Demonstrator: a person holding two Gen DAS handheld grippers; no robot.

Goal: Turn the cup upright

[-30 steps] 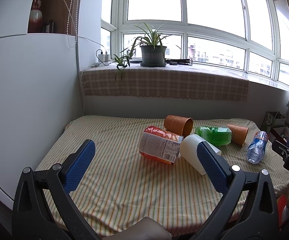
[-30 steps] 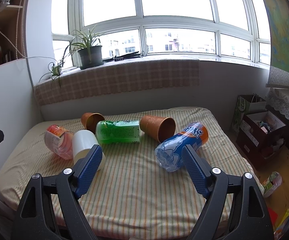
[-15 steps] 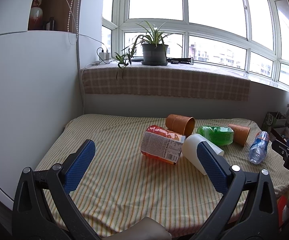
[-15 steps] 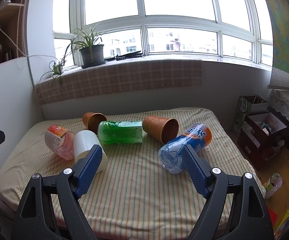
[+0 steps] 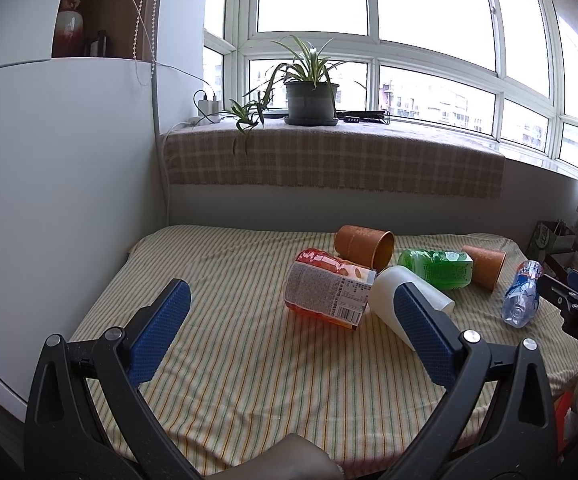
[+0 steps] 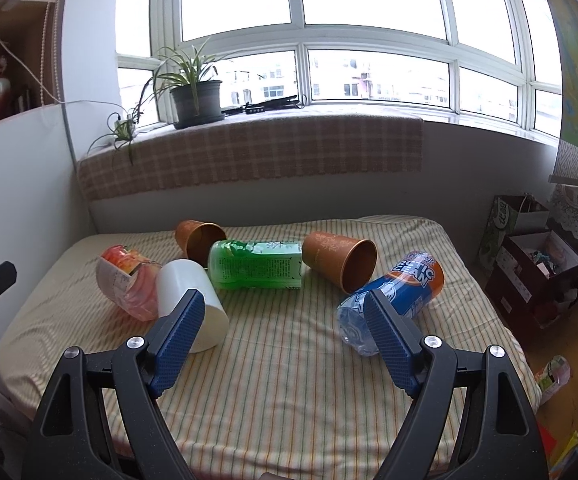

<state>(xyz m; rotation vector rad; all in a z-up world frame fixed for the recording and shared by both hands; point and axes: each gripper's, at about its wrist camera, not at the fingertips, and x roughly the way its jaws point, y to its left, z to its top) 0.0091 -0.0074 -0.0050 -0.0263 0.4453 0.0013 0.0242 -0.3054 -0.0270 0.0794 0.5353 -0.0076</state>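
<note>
Three cups lie on their sides on the striped cloth table [image 5: 249, 360]. A white cup [image 5: 409, 300] [image 6: 193, 300] lies nearest, partly behind a fingertip in each view. A brown cup [image 5: 365, 245] [image 6: 201, 240] lies behind it. Another brown cup [image 6: 341, 260] [image 5: 485, 266] lies further right with its mouth toward the right wrist camera. My left gripper [image 5: 289, 320] is open and empty, short of the white cup. My right gripper [image 6: 285, 328] is open and empty above the table's front part.
Lying among the cups are an orange bottle [image 5: 325, 288] [image 6: 129, 284], a green bottle [image 6: 257, 264] [image 5: 437, 266] and a blue-labelled bottle [image 6: 393, 292] [image 5: 523, 300]. A white wall [image 5: 49, 200] bounds the left. Boxes [image 6: 537, 264] stand on the floor at the right.
Both views have pulled back and tilted down a little, so the objects sit slightly lower in frame. Both grippers stay open; nothing on the table has moved.
</note>
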